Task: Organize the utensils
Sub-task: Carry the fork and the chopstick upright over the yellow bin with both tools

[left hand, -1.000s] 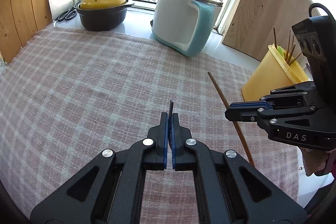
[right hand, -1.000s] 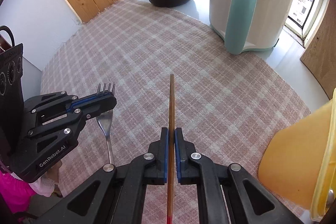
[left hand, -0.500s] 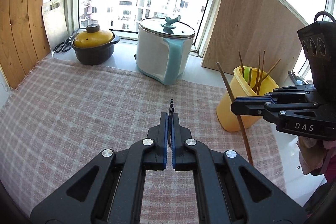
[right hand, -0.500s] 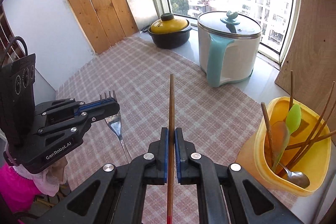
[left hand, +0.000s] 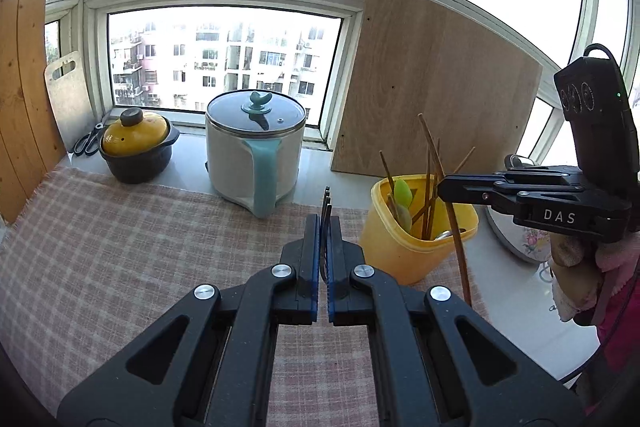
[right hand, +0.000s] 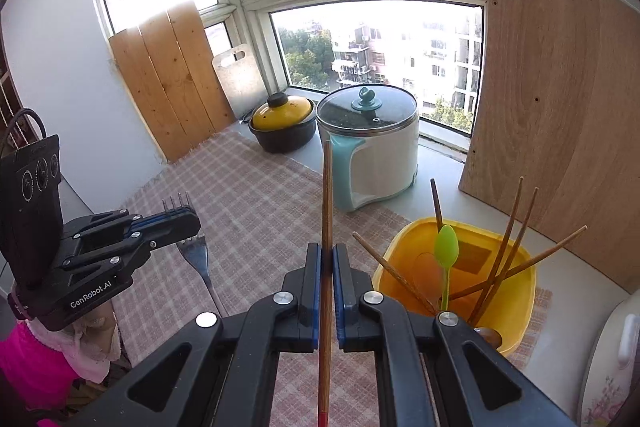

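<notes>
My left gripper [left hand: 324, 227] is shut on a metal fork [left hand: 326, 205], tines up; from the right wrist view the fork [right hand: 196, 251] hangs handle down in it [right hand: 182, 217]. My right gripper [right hand: 328, 259] is shut on a brown chopstick [right hand: 326, 203] with a red end, held upright; in the left wrist view the chopstick [left hand: 456, 231] stands beside the yellow utensil holder [left hand: 404, 251]. The holder [right hand: 516, 291] holds several chopsticks, a green spoon [right hand: 446, 247] and a metal spoon. Both grippers are raised above the table, near the holder.
A white and teal cooker [left hand: 256, 155] and a black pot with yellow lid [left hand: 134, 151] stand by the window. Scissors [left hand: 88, 143] lie at the back left. Wooden boards lean at both sides. A checked cloth [left hand: 120, 247] covers the table. A floral dish [right hand: 608, 367] sits at right.
Both grippers have risen and tilted up from looking down at the cloth. The yellow holder has come into full view, close ahead. Both still hold their utensils.
</notes>
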`<state>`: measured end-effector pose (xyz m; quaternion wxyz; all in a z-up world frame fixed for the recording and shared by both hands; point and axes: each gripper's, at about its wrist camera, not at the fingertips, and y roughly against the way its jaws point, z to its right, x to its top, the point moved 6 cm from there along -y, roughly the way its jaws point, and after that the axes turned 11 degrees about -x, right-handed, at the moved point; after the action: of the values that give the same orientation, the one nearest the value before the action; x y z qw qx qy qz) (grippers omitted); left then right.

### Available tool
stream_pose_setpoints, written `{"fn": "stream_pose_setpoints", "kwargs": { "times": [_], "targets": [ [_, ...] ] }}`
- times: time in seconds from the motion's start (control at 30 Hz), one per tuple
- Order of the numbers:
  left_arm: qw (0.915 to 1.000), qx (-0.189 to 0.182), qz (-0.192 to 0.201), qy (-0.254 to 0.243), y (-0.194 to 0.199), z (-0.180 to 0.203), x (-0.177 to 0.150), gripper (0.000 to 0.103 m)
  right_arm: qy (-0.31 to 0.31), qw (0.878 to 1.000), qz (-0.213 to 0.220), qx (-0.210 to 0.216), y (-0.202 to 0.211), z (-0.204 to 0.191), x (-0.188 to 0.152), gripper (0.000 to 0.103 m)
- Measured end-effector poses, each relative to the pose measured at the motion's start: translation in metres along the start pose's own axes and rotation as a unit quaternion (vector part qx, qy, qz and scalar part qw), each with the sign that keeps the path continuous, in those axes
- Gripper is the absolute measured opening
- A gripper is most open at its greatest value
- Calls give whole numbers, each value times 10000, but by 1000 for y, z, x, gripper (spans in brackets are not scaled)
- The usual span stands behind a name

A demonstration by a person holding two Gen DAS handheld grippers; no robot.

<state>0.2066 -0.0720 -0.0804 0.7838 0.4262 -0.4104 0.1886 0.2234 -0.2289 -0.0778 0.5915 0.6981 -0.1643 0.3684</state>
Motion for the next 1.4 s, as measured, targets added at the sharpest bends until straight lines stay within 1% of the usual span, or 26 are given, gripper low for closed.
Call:
{"fn": "stream_pose_setpoints", "kwargs": {
  "times": [0.23,0.37,0.53,0.83,0.93,1.1,1.27,1.4],
  "targets": [
    [9996,-157,144,-183,-11,22,25,0,-157,9994,197,-225,18,31,12,3],
    [9992,-239,246,-201,-18,29,40,0,-242,9986,330,-343,27,47,20,3],
    [9987,-221,374,-266,-32,35,57,0,-308,9972,457,-507,31,64,33,3],
    [9986,-177,357,-334,-59,40,75,0,-320,9949,499,-821,20,86,50,3],
    [9985,-158,359,-394,-66,44,79,0,-352,9945,489,-851,16,92,54,3],
    [9982,-191,352,-446,-73,52,84,0,-399,9939,502,-902,9,99,61,3],
    [9979,-134,319,-540,-83,57,87,0,-430,9927,545,-982,1,105,66,3],
    [9976,-122,237,-639,-92,63,85,0,-452,9918,468,-1096,-11,112,63,3]
  ]
}}
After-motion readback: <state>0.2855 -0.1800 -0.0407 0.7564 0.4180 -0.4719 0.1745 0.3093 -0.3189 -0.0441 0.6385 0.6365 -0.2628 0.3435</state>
